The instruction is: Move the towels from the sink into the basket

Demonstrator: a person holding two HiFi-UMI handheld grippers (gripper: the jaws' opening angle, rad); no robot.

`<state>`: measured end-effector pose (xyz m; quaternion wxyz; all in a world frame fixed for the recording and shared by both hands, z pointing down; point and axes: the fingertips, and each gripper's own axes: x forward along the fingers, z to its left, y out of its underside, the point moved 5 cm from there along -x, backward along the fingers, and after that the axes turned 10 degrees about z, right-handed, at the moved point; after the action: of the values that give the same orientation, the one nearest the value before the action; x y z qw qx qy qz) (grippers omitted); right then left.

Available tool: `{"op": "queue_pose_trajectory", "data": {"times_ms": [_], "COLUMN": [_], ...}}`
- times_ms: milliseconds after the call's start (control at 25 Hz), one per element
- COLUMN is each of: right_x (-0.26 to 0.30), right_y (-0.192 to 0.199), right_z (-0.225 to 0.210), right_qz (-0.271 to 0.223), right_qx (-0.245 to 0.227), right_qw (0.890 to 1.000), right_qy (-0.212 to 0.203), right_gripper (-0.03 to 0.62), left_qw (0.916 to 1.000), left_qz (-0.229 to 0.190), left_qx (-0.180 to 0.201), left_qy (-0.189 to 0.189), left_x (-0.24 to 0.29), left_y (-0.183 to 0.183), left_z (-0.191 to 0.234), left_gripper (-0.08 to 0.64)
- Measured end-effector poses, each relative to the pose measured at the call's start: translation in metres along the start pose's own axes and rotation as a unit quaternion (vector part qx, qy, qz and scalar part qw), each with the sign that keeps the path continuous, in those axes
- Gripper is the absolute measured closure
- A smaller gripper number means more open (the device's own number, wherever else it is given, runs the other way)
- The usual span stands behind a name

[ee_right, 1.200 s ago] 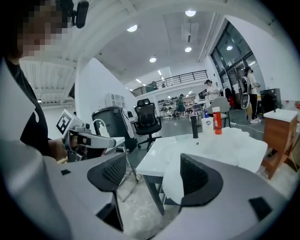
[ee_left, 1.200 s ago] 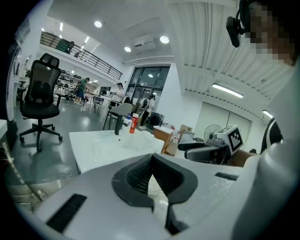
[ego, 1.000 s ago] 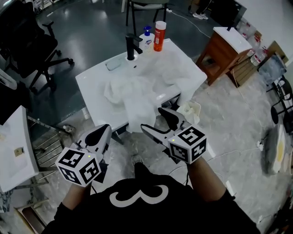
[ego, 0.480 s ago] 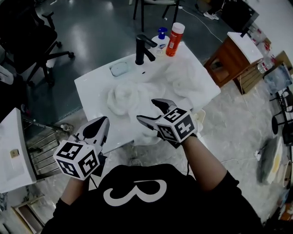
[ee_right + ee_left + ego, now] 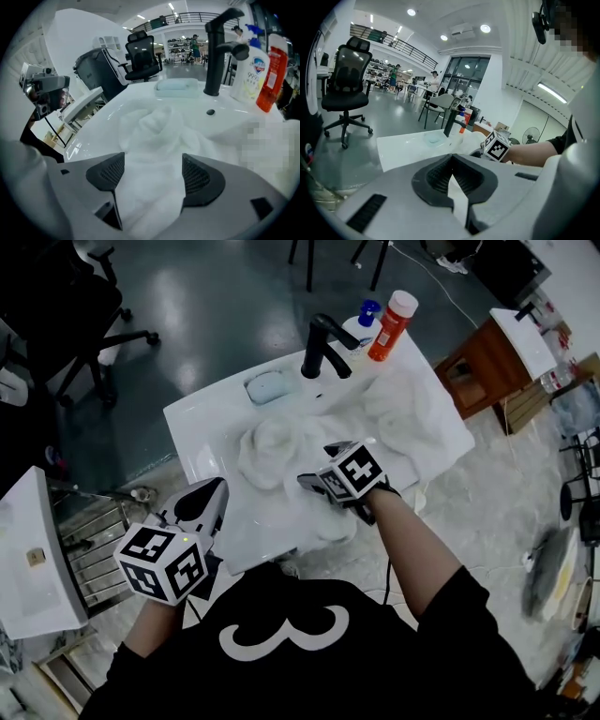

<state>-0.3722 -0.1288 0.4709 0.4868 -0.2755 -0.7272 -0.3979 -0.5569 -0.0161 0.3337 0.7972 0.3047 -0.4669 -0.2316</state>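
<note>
Crumpled white towels [image 5: 272,442] fill the white sink [image 5: 202,427], and one end [image 5: 333,521] hangs over its front edge. My right gripper [image 5: 317,468] points steeply down over the middle of the pile. Its jaws have just been opening and stand wide, with a fold of white towel [image 5: 150,154] between the pads [image 5: 105,172]. The pads are not pressing on it. My left gripper [image 5: 208,495] hovers at the sink's front left corner, jaws together and holding nothing. In the left gripper view its tips [image 5: 450,171] meet. I cannot make out the basket.
A black faucet [image 5: 323,343], an orange bottle [image 5: 392,324] and a blue-capped soap bottle [image 5: 361,322] stand at the sink's back rim, beside a soap dish [image 5: 269,385]. A wooden cabinet [image 5: 487,367] stands to the right, an office chair [image 5: 75,306] at far left, a white table [image 5: 28,549] at near left.
My right gripper has gone forward and down from in front of the sink onto the towel pile, tipping downward. The left gripper has moved closer to the sink's front edge.
</note>
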Motion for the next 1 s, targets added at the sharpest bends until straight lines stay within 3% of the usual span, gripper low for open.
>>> {"op": "queue_pose_trajectory", "data": {"times_ms": [400,760,1000], "right_x": [0.055,0.084,0.094], "right_y": [-0.006,-0.003,-0.003], "right_z": [-0.025,-0.03,-0.037], "right_qz": [0.111,0.197,0.233], "right_qx": [0.01,0.007,-0.012], "right_qw": [0.994,0.98,0.972], "right_qy": [0.004,-0.011,0.021], "right_gripper": [0.184,0.186,0.187], "left_qw": [0.9989,0.9985,0.9987], "left_qz": [0.04,0.043,0.039], "left_qx": [0.012,0.027,0.03], "left_qy": [0.02,0.021,0.015], "left_x": [0.018,0.013,0.011], "left_y": [-0.008,-0.002,-0.006], "left_z": [0.039,0.055,0.063], "left_gripper": [0.554,0.554,0.554]}}
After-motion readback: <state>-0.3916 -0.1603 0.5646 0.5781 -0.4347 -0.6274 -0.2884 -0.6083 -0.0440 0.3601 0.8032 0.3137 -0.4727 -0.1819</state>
